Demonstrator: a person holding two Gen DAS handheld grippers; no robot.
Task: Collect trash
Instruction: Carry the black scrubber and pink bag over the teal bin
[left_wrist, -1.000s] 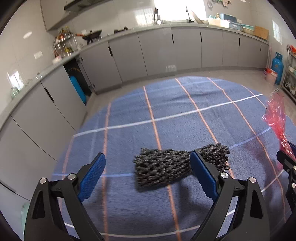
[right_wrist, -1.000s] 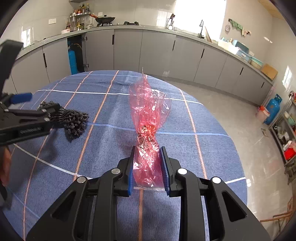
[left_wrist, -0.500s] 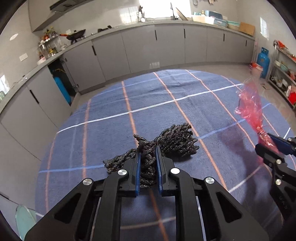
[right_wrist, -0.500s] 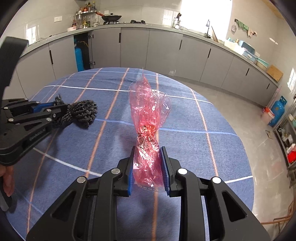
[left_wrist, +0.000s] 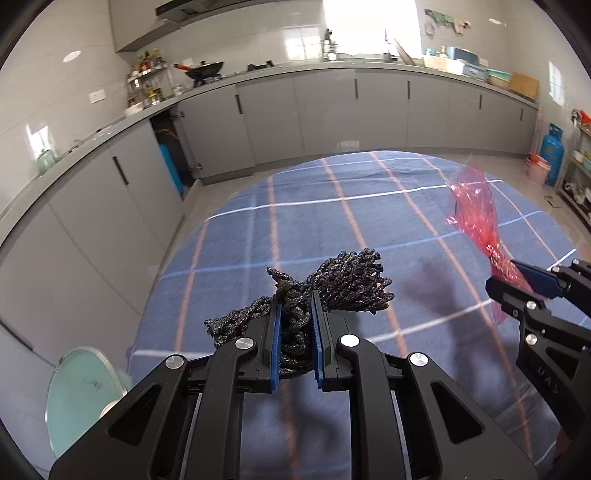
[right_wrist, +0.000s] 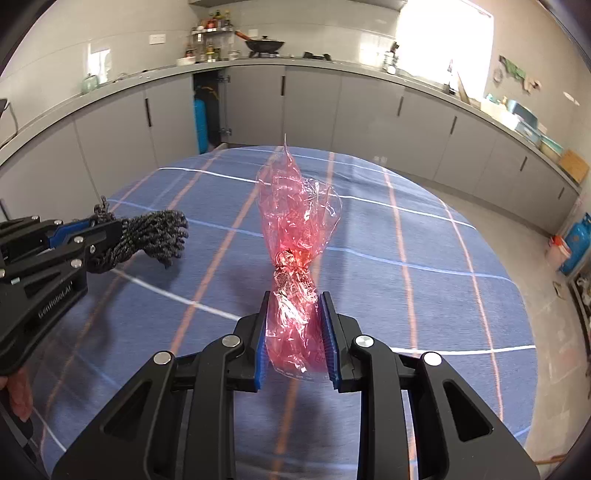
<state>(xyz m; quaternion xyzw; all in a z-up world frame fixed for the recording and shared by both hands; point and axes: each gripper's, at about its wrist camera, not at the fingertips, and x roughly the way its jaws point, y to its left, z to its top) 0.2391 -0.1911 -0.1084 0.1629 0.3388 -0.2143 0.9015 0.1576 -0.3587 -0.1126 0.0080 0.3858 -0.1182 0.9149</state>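
Observation:
My left gripper (left_wrist: 294, 295) is shut on a black knotted bundle of cord (left_wrist: 343, 284) and holds it above the round table's blue checked cloth (left_wrist: 332, 206). The bundle sticks out past both blue pads; it also shows in the right wrist view (right_wrist: 155, 236). My right gripper (right_wrist: 294, 299) is shut on a crumpled red cellophane wrapper (right_wrist: 295, 221), held upright above the cloth. The wrapper also shows at the right in the left wrist view (left_wrist: 476, 214).
A pale green glass lid (left_wrist: 83, 398) lies at the table's lower left edge. Grey kitchen cabinets (right_wrist: 369, 110) run around the room. A blue gas bottle (left_wrist: 552, 153) stands on the floor at the far right.
My left gripper closed on the black bundle and lifted it off the cloth. My right gripper kept its hold on the red wrapper and barely moved.

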